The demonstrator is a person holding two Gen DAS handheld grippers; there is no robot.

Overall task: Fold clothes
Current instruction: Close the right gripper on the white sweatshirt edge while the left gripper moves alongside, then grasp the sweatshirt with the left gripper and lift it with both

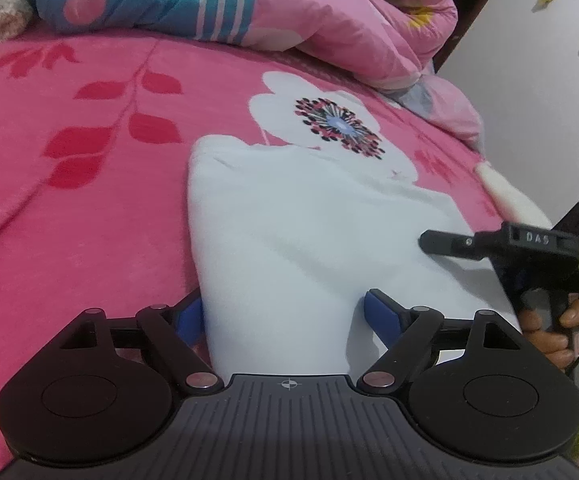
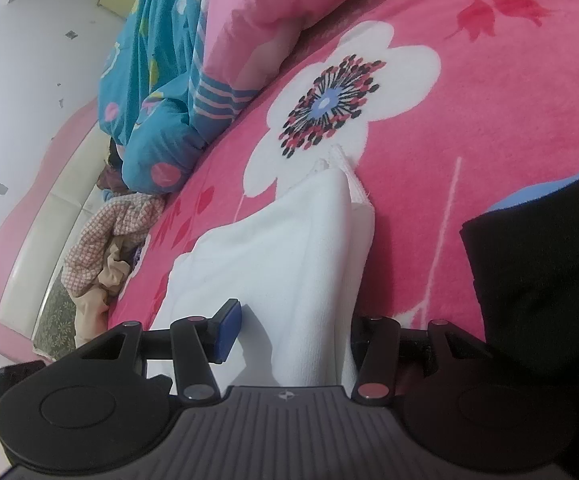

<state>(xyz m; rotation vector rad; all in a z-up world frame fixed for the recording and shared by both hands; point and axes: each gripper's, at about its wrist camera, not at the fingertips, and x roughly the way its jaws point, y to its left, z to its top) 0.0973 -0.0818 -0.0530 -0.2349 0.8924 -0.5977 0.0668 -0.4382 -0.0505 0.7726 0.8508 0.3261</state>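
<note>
A folded white garment lies on the pink flowered blanket. My left gripper is open wide and straddles the garment's near end. Its left blue pad sits at the cloth's edge and its right pad rests on the cloth. My right gripper comes in from the right over the garment's far side, held by a hand. In the right wrist view the right gripper is open around a raised fold of the garment. Its left pad stands clear of the fold, and the cloth hides its right pad.
Bunched pink and teal quilts line the back of the bed, with a white wall beyond the right edge. A pile of checked clothes lies by the pink headboard. A black sleeve fills the right.
</note>
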